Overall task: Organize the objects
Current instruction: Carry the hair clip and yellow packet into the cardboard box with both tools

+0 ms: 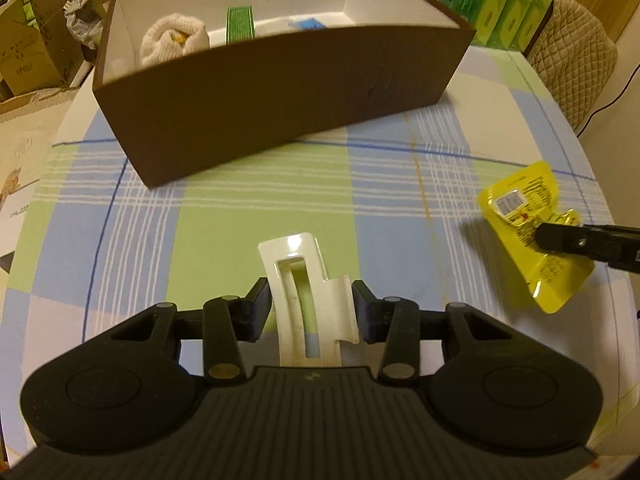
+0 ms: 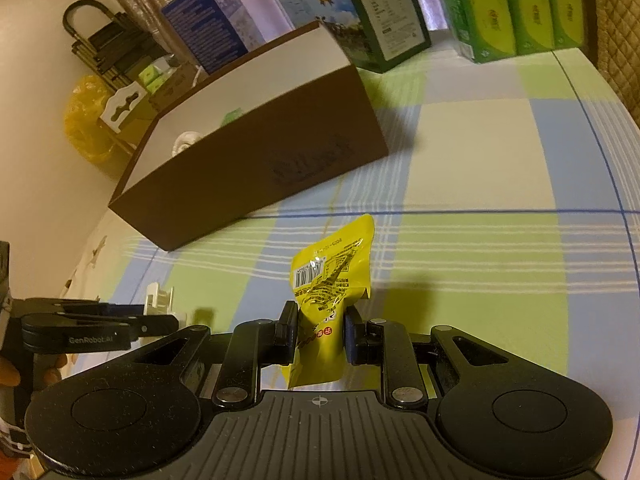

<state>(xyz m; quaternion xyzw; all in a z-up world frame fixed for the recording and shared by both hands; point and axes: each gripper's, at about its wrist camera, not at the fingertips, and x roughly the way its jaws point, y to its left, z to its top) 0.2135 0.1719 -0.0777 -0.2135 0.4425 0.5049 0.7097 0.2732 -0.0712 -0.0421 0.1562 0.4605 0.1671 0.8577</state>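
You are working over a table covered in a checked cloth of pale green, blue and cream squares crossed by thin white and blue lines. Your left gripper has its 2 fingers closed against the sides of a cream plastic bracket, a flat piece with a long slot down its middle, which points away from you towards the box. Your right gripper pinches a yellow snack packet near its lower end; the packet stands up between the pads, barcode side facing the camera.

Ahead of both grippers sits a brown cardboard box with a white lining, open at the top and resting on the cloth at an angle. Inside it you can see a rolled white cloth at the left, a green ribbed item near the middle and something blue further right.

Beyond the box, at the far edge of the table, stand stacked green packs, a dark green carton and a blue carton. A quilted beige chair back rises at the right edge. Off the left side of the table are open cardboard boxes and a yellow plastic bag against a pale wall.
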